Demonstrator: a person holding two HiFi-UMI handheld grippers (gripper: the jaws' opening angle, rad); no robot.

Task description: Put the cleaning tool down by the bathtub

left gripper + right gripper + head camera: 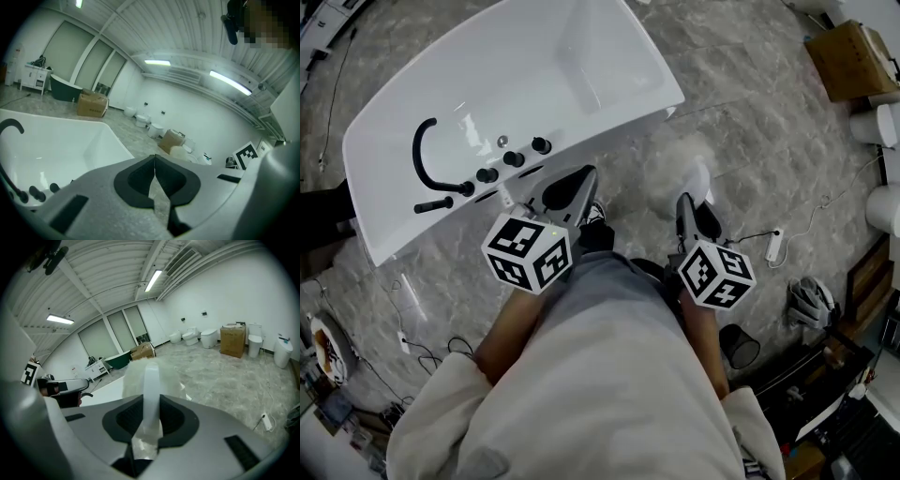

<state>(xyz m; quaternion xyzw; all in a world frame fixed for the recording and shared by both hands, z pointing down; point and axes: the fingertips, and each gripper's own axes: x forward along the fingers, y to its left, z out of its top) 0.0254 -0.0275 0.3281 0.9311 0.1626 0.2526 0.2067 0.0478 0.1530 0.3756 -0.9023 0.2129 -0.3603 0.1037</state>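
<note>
Fluffy duster (151, 376) clamped in right hand-held gripper (151, 404), left hand-held gripper (154, 161) closed empty, bathtub (487, 84), grey marble floor (750, 112)

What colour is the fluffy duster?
The duster is white, clearest in the right gripper view.

This looks like a bathroom-fittings showroom or storeroom rather than a home. A white bathtub (609, 56) stands loose on a marbled floor (750, 141). Several toilets (191, 337) sit along the far wall among cardboard boxes (233, 344). A dark green tub (65, 89) stands farther off, under strip lights (157, 62) on a ribbed ceiling (140, 28).
</note>
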